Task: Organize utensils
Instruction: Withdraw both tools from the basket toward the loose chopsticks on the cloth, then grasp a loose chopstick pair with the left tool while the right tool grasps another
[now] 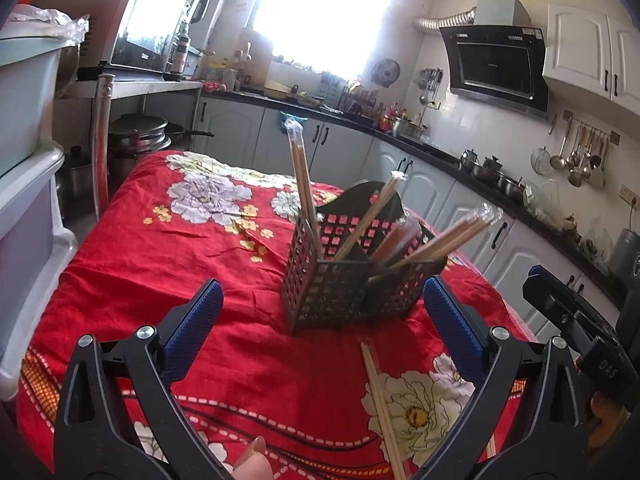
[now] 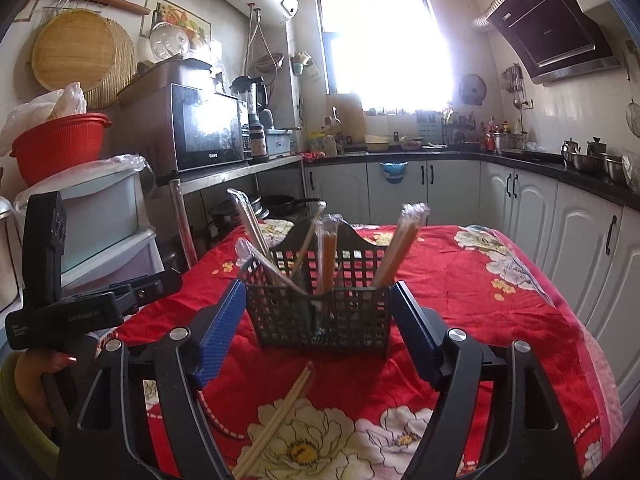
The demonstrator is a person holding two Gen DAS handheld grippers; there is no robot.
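A dark perforated utensil holder (image 1: 352, 280) stands on the red floral tablecloth (image 1: 160, 248), with several pairs of plastic-wrapped chopsticks (image 1: 302, 172) upright or leaning in its compartments. It also shows in the right wrist view (image 2: 320, 312). A bare pair of wooden chopsticks (image 1: 380, 404) lies loose on the cloth in front of the holder, also in the right wrist view (image 2: 276, 420). My left gripper (image 1: 322, 320) is open and empty, just short of the holder. My right gripper (image 2: 320, 332) is open and empty, also in front of the holder.
Stacked plastic drawers (image 1: 28, 200) stand at the table's left. A metal rack with a microwave (image 2: 204, 128) and pots is behind it. Kitchen counters and white cabinets (image 2: 560, 232) run along the back and right. The right gripper's body (image 1: 576, 320) shows at the left view's right edge.
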